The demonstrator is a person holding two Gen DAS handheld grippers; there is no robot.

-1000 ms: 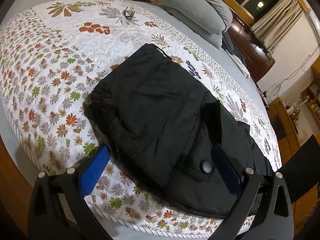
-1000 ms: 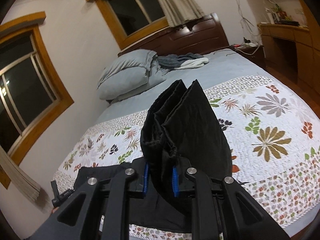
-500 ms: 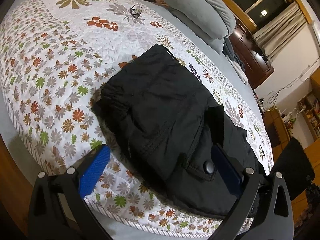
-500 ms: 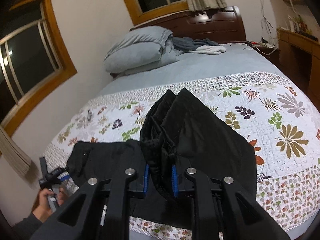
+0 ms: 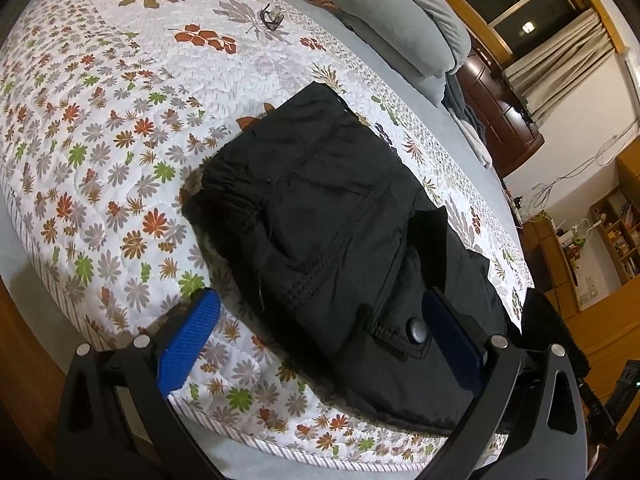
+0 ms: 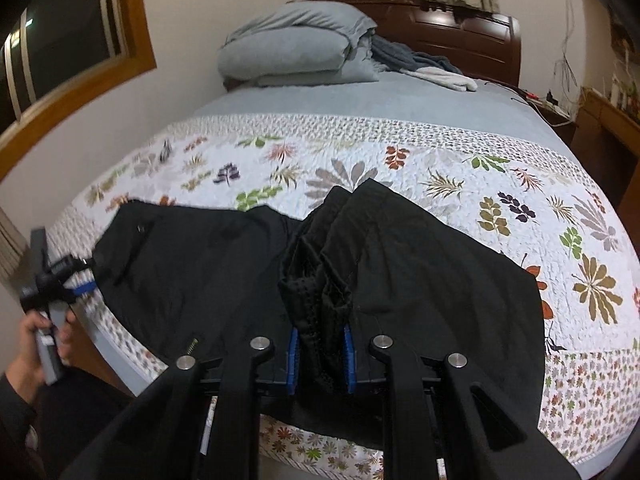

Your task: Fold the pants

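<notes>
So the black pants point(image 6: 224, 276) are lying across the near edge of the bed point(image 6: 420, 100), on top of a white quilt point(image 5: 100, 128) with a leaf and flower print. The right gripper point(image 6: 320, 356) has its 2 blue pads clamped tight on a bunched wad of the pants' hem end, and that bundle is sitting low over the rest of the fabric, which spreads flat to both sides of it.

The left gripper point(image 5: 320, 332) is spread wide, hovering over the near edge of the bed. Its left blue pad point(image 5: 188, 336) is over bare quilt, and the right one sits beside the pants right by a flap with a round black button point(image 5: 418, 330). Neither pad is squeezing anything. In the right wrist view a hand point(image 6: 36, 344) is holding that left gripper off the bed's near left corner.

Farther back, a folded grey duvet point(image 6: 296, 48) is piled at the head end by the dark wooden headboard point(image 6: 460, 36), with some grey and white clothes point(image 6: 432, 68) next to it. A pair of glasses point(image 5: 272, 18) sits on the quilt well apart from the pants.
</notes>
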